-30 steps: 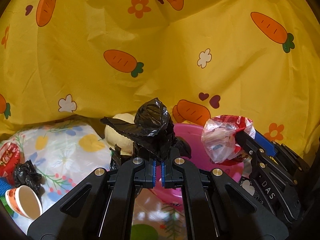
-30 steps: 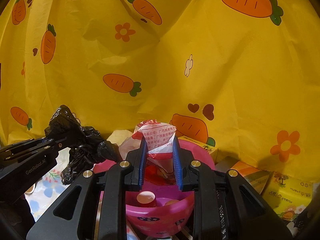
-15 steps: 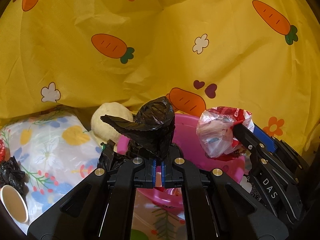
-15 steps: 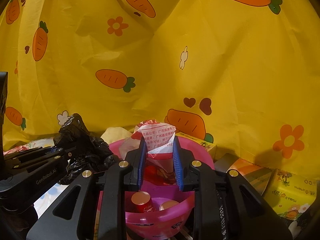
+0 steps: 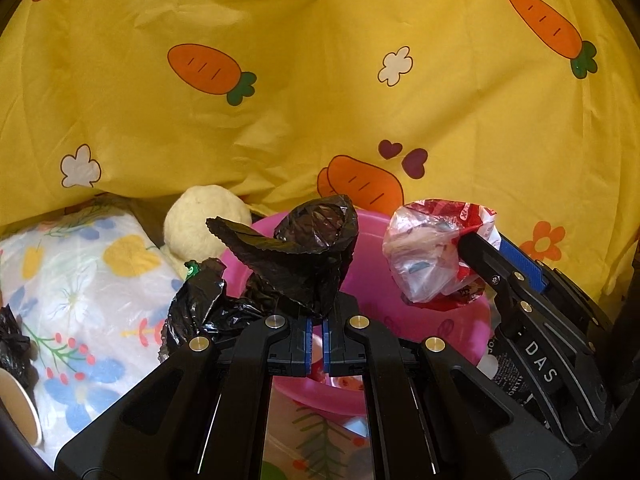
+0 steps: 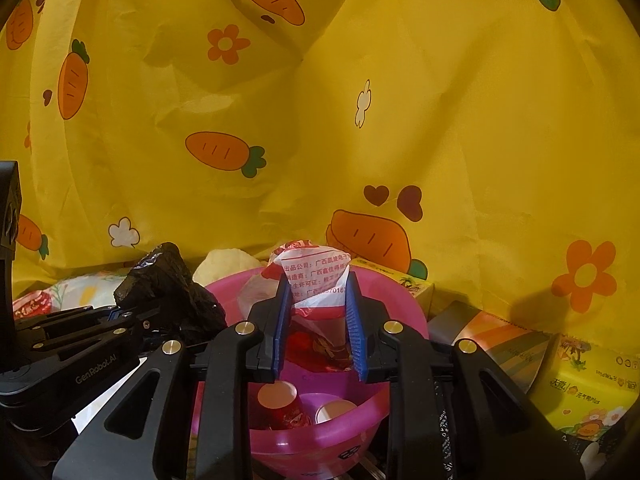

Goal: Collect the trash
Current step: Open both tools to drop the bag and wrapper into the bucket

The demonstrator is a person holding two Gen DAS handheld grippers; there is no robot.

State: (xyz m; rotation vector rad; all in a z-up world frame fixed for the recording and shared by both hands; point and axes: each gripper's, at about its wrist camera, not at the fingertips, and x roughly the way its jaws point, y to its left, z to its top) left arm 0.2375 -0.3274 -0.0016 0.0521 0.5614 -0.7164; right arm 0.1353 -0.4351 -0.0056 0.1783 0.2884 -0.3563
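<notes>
Hovering over a pink bin [image 6: 320,436] already holding 2 cups [image 6: 280,404], left gripper [image 5: 316,332] pinches a black bag [image 5: 308,252], right gripper [image 6: 318,316] clamps a wrapper [image 6: 316,276]; a cup [image 5: 16,408] and black scrap [image 5: 14,352] remain far left.

A surface covered by a floral plastic sheet [image 5: 76,292] is seen, on which a pink basin [image 6: 320,444], a paper cup [image 5: 18,408] and a crumpled black bag [image 5: 14,354] are set. Tissue packs [image 6: 592,388] are laid just beside the basin.
</notes>
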